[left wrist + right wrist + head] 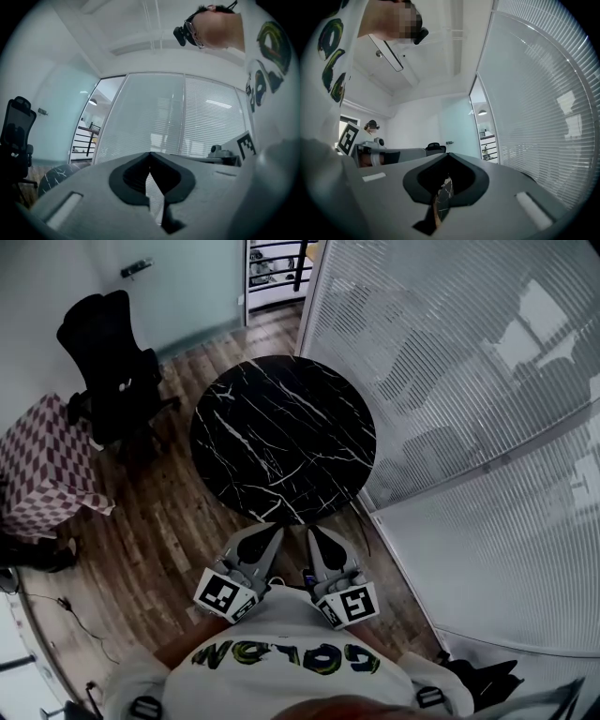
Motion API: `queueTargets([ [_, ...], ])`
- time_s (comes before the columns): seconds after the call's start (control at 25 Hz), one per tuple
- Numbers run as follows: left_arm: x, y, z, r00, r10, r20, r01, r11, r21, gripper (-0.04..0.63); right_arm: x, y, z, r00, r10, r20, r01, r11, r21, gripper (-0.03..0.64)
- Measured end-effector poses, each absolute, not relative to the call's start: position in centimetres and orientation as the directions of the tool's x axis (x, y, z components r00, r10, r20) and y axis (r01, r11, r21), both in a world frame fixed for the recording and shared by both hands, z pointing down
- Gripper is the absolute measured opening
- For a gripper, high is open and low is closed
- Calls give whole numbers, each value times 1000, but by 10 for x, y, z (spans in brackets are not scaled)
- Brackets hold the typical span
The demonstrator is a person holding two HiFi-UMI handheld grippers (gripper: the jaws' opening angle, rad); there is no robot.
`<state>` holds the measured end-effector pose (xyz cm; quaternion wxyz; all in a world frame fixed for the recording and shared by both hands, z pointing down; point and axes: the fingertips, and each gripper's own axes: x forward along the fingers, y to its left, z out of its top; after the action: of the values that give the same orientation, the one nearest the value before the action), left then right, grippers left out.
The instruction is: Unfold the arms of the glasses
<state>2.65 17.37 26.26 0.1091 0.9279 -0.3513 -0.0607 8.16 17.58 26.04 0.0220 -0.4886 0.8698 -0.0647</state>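
The left gripper [270, 531] and the right gripper [315, 532] were held side by side, close to the person's body. Both pointed level toward the round black marble table [281, 427], which stood just ahead of their tips. In the left gripper view the two jaws met at the tip and nothing was between them. The right gripper view showed the same: jaws closed together and empty, with only a slit of floor and table seen through the gap behind the tips. The glasses could not be seen in any view; the table top ahead of the grippers carried nothing that I could make out. Farther off to the left of the left gripper stood a black office chair [112, 362]. From this I judge the task was not started: no arm was unfolded, and the glasses had first to be found and taken.
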Motion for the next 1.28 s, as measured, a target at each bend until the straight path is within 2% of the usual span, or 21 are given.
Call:
queueTargets([
  [0.72,-38,34,261,759,-649,-46,-620,-743,253,5,15,36,260,-516,-856,43,-854,509,-111,2],
  [1.28,-26,-12,275,801,-599,-6,-576,-772,269,5,22,-8,276,-481,-874,70,-872,470,-136,2],
])
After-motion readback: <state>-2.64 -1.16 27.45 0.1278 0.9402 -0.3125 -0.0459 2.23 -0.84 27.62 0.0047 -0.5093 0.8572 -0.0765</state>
